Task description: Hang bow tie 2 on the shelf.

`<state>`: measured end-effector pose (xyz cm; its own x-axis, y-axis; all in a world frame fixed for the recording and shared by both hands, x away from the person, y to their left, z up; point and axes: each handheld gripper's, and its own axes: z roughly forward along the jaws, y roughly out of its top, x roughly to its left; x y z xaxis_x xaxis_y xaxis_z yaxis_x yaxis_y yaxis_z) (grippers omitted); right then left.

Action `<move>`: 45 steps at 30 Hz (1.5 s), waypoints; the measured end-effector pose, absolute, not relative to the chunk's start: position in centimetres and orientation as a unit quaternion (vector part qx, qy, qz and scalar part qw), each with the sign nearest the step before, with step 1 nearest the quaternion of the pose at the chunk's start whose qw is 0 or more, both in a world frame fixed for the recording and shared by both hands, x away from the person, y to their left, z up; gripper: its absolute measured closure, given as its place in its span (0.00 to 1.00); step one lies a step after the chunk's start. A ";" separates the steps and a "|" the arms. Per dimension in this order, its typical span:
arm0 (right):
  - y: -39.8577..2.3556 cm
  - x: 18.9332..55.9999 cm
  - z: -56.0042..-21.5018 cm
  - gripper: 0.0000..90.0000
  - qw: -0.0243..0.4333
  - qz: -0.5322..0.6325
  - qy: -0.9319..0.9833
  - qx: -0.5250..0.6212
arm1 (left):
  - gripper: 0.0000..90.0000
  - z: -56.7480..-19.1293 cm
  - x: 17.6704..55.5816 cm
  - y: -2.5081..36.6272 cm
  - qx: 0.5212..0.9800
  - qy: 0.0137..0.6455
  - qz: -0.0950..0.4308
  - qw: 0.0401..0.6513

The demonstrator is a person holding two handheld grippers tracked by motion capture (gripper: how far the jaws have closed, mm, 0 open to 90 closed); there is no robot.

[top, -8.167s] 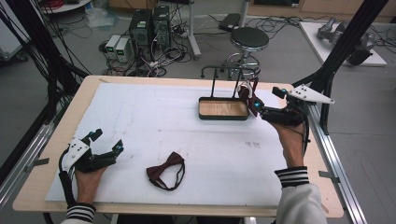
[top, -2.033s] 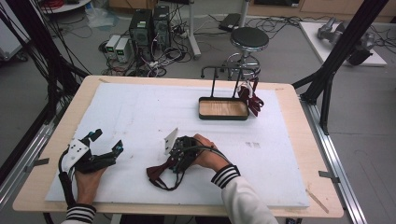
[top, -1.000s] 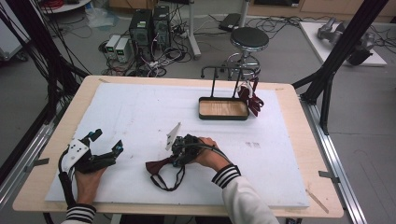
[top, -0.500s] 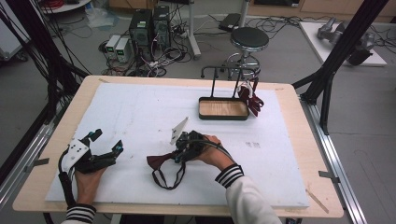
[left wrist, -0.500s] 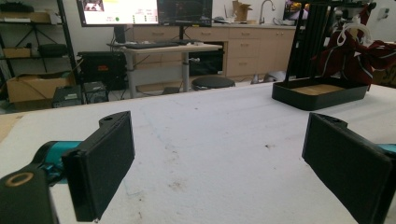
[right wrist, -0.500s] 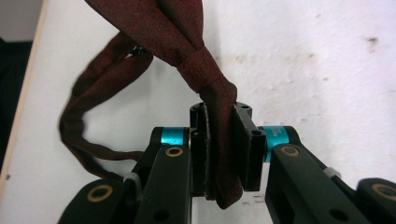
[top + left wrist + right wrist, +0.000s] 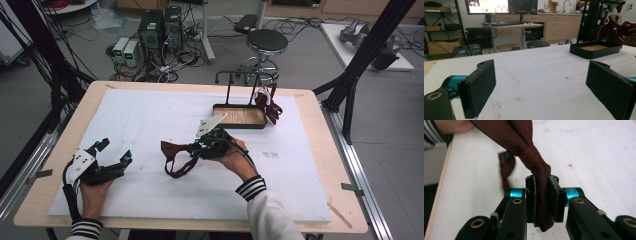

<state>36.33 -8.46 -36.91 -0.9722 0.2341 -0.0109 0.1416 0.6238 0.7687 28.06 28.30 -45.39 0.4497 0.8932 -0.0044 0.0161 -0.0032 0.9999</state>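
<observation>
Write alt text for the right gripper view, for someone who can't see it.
Two black jaws of the right hand-held gripper are pinched shut on one wing of a dark red bow tie, whose knot sits just above them. Behind is a white table top, with a striped sleeve at the upper left.

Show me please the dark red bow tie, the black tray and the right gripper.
dark red bow tie (image 7: 176, 151), high view, on its wing.
black tray (image 7: 239, 125), high view, on its front rim.
right gripper (image 7: 543, 200), right gripper view, between its fingertips.
</observation>
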 end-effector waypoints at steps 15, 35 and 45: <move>-11.7 36.9 -35.2 0.87 0.115 0.476 0.852 0.183 | 0.11 -45.4 28.1 28.3 0.606 0.375 0.367 0.598; -15.1 37.5 -34.1 0.87 0.186 0.521 0.795 0.249 | 0.11 -45.4 28.1 28.3 0.607 0.376 0.365 0.597; -16.5 37.7 -33.8 0.87 0.231 0.535 0.757 0.296 | 0.11 -45.4 28.1 28.3 0.607 0.376 0.365 0.597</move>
<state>37.74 -16.52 -33.81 -0.7189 0.6944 -0.0328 0.2002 0.2519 0.9468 28.08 28.27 -45.39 0.4504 0.8928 -0.0061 0.0209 -0.0037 0.9998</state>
